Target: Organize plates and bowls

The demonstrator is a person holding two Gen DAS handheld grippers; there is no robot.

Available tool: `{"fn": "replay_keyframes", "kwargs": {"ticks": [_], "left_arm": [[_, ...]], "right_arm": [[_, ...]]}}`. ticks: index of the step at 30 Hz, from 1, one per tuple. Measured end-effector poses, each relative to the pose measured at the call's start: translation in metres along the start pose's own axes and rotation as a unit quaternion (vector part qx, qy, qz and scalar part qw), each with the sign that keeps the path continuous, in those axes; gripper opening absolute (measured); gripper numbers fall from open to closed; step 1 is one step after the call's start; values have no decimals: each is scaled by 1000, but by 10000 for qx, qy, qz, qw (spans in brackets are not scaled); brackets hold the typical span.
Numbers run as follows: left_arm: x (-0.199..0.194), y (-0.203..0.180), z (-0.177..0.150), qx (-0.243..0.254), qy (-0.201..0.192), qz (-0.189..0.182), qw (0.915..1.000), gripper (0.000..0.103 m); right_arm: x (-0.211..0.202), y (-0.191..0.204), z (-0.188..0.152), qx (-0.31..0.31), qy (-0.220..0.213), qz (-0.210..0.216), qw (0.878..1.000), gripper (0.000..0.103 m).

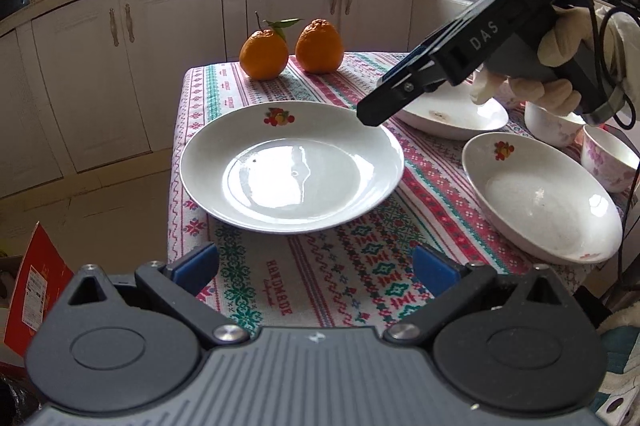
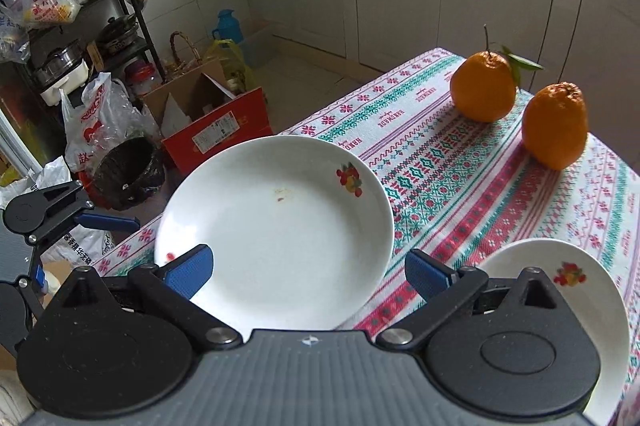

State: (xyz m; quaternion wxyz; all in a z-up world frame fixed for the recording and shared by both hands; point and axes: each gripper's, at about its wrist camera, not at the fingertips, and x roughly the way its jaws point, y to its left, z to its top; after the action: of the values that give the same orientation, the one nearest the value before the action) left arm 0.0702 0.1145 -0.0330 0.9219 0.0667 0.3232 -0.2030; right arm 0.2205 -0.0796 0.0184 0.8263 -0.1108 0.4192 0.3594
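A large white plate (image 1: pixel 292 165) with a fruit print lies on the patterned tablecloth (image 1: pixel 320 286). My left gripper (image 1: pixel 316 268) is open and empty, just short of the plate's near rim. My right gripper (image 2: pixel 308 272) is open and empty, hovering over the same plate (image 2: pixel 280 226); in the left wrist view it (image 1: pixel 372 113) hangs above the plate's far right rim. A second white dish (image 1: pixel 540 201) lies at the right, a third (image 1: pixel 452 113) behind it. Two floral bowls (image 1: pixel 608 157) stand at the far right.
Two oranges (image 1: pixel 292 49) sit at the table's far edge. Kitchen cabinets (image 1: pixel 160 45) stand behind. On the floor beside the table are a red box (image 2: pixel 216 133), plastic bags (image 2: pixel 96 121) and a black bin (image 2: pixel 128 169).
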Motion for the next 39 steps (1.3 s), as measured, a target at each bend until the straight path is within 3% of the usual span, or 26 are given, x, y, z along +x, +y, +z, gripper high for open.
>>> {"fn": "replay_keyframes", "kwargs": {"ticks": [5,14,19,24,32,39], "left_arm": [[-12,-17,-8,-92,-60,-101,9999,102],[-22,-46,-15,-243,-239,-236,9991,102],[-17,-61,-14,-160,-185,-356,9991,102],[-14,-74,-10,-36,-165,-477,9987,102],[-13,-89,0,163,-262,-598,9977,102],[-11,-93,13,234,-298,-670,9970,102]], "right_arm": [[-31,12,-28,127,-172,-131,9997,103],[-78,22,-99,891,-557,-1031,9891,103],[-96,27,-140,1301,-764,-1100,9824,103],[-115,37,-172,1203,-850,-1338,9800,103],[-134,41,-219,1054,-700,-1325,9831,103],[-120,43,-236,951,-417,-1416,9845,103]]}}
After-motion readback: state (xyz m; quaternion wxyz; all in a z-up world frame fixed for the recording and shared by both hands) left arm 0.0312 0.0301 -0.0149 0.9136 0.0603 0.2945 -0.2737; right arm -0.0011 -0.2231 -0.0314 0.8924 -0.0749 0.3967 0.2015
